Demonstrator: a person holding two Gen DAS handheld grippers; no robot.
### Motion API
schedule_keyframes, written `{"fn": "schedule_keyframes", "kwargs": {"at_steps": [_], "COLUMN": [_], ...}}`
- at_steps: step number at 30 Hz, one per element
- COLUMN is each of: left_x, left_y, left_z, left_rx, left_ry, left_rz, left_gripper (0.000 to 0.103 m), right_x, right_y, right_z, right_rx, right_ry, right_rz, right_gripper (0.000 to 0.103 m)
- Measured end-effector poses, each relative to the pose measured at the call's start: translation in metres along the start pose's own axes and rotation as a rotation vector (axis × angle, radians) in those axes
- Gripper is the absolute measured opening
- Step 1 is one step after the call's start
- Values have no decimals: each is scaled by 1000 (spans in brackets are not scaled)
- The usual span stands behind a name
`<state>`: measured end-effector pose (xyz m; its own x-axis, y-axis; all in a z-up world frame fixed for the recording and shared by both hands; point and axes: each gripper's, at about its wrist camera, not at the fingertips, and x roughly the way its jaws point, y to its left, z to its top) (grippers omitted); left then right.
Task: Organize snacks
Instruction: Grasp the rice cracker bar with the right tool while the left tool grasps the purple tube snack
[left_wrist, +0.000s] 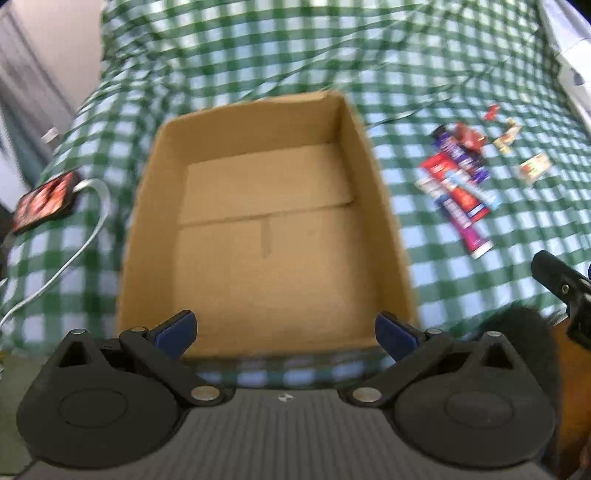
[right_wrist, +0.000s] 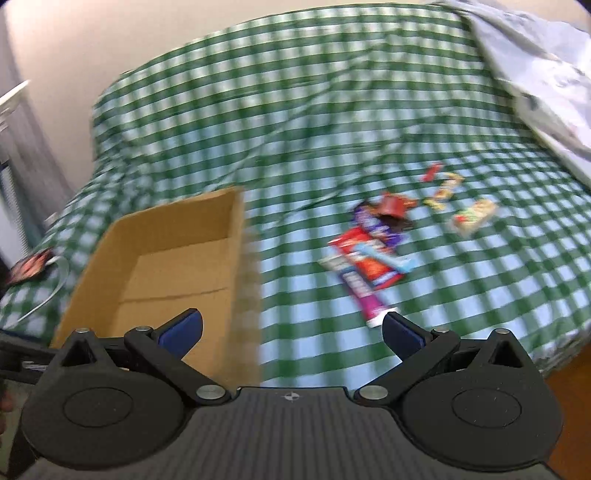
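At the far left of the left wrist view a dark, flat rectangular device (left_wrist: 46, 201) with a reddish face lies on the cloth, a white cable (left_wrist: 79, 236) curling away from it; its details are too blurred to read; next comes the cardboard box (left_wrist: 266, 221), open-topped, matte brown, its floor made of overlapping flaps with a slit, and nothing shows inside it; the left gripper (left_wrist: 286, 332) hangs at the box's near edge with its blue-tipped fingers spread wide apart and nothing between them; everything sits on a green-and-white checked cloth (left_wrist: 258, 55), soft and creased into long folds; to the right of the box, well apart from it, lie the snacks (left_wrist: 461, 177), a loose cluster of glossy wrappers, long red, blue and purple bars overlapping, with small yellowish and red pieces beyond them, the lettering smeared by motion blur; in the right wrist view the right gripper (right_wrist: 291, 332) is likewise spread open and empty, above the cloth between the box's right wall and the near end of the snacks; at the far right edge a pale crumpled sheet (right_wrist: 535, 74) is cut off by the frame.
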<state>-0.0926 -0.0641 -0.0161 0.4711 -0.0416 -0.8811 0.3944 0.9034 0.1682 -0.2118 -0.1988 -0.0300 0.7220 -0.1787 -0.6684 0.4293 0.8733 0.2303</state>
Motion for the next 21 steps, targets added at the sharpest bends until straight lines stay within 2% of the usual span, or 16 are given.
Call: {"fn": "schedule_keyframes", "kwargs": {"at_steps": [5,8,11,16,21], "left_x": [19,46,80,156,219], "left_y": [-43,-74,-104,-160,-195], "left_z": [44,71,92,112,123], "left_rx": [38,33,18,48,47], "left_ry": [4,69,115,211,265], "left_rz": [-102,-160,-212,-192,-180], "left_gripper": [103,103,103,103,103], "right_x": [16,30,53,112,202], "right_y": [-70,-110,-148,-210,-253], "right_z": [23,32,41,70,106], "right_rx": [92,141,216,352,429], "right_ry": [-58,-70,-50,-44,-7], "right_rz": [-162,-238,-264,-301,-365], "right_gripper": [103,103,103,103,103]}}
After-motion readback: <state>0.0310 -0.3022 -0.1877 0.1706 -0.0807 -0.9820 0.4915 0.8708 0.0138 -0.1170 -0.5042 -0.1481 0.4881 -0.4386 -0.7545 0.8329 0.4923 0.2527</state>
